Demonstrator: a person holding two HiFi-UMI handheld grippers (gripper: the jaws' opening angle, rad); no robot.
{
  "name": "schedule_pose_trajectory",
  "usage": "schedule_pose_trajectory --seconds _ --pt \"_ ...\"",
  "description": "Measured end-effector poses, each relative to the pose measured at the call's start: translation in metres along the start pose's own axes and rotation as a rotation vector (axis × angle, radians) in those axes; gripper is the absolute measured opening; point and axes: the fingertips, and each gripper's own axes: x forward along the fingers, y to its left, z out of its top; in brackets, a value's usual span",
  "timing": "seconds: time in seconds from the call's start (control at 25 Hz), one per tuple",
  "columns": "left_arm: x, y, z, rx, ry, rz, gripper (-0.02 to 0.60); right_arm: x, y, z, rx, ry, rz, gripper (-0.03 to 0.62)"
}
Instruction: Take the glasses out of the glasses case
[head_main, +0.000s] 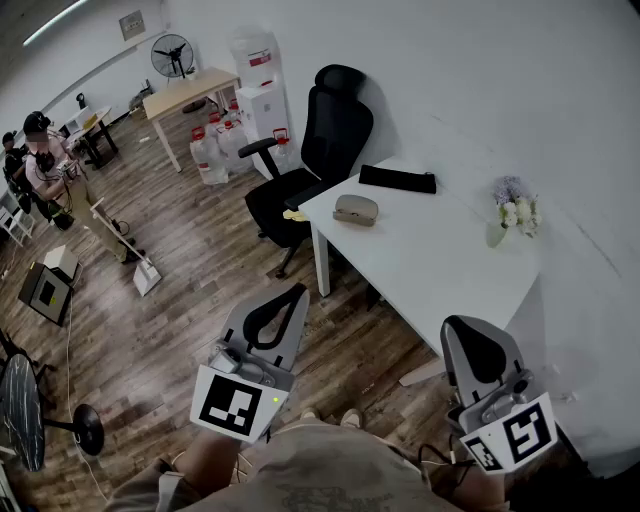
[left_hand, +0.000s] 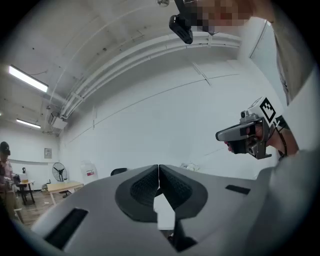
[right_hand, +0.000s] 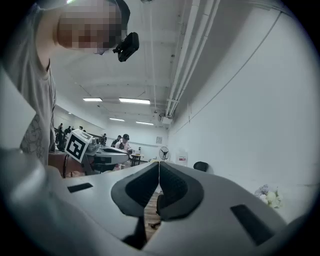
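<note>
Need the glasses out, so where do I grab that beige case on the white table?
Likely grip the glasses case across its short width, coming from above: it lies flat and closed near the table edge, its long rounded body running sideways.

White desk (head_main: 440, 270): near half and middle bare, open run in from the near edge. Lone glasses case (head_main: 356, 209) near far left corner, free air above and on its right. Flat black pouch (head_main: 397, 179) at far edge. Small flowers (head_main: 515, 213) against the wall (head_main: 560, 120), right side. Black office chair (head_main: 320, 150) crowds the far left end. Open wood floor (head_main: 180, 290) left of desk.
</note>
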Motion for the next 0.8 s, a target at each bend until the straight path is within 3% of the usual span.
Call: schedule_pose_trajectory --seconds 0.56,0.72,0.8 --pt "0.025 -0.018 -0.005 -0.005 0.009 0.012 0.018 0.001 -0.031 -0.02 0.025 0.013 0.034 0.032" --pt "0.034 -0.021 -0.006 0.003 0.016 0.012 0.018 -0.002 -0.051 -0.018 0.075 -0.056 -0.032 0.038" --pt "0.039 -0.023 -0.008 0.003 0.023 0.013 0.018 -0.003 -0.06 -0.017 0.09 -0.072 -0.049 0.185"
